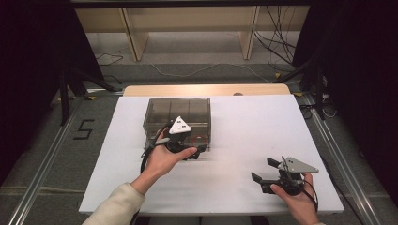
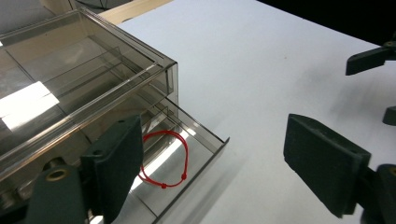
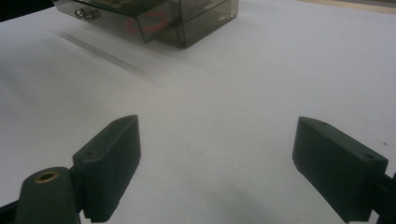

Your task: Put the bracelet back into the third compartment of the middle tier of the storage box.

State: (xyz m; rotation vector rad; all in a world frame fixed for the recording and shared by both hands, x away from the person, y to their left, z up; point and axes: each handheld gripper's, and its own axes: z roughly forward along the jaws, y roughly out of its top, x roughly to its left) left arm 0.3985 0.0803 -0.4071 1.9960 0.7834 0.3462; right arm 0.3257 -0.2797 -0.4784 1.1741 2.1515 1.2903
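Observation:
A smoky clear drawer box (image 1: 178, 115) stands on the white table (image 1: 244, 131), left of the middle. Its lower drawer (image 2: 205, 144) is pulled out toward the front. A red cord loop (image 2: 186, 156) lies on the drawer's floor, also seen as a red loop (image 3: 149, 21) in the right gripper view. My left gripper (image 2: 215, 128) hovers over the open drawer's front corner, jaws open with nothing between them; a hand holds it at the box's front (image 1: 187, 150). My right gripper (image 1: 263, 168) rests near the front right, open and empty (image 3: 217, 123), pointing toward the box (image 3: 187, 18).
The table's wooden far edge (image 1: 206, 89) lies behind the box. Shelf legs (image 1: 133, 37) and loose cables (image 1: 277, 42) are on the floor beyond. Metal rails (image 1: 347, 168) run along both sides. Bare white table lies between the two grippers.

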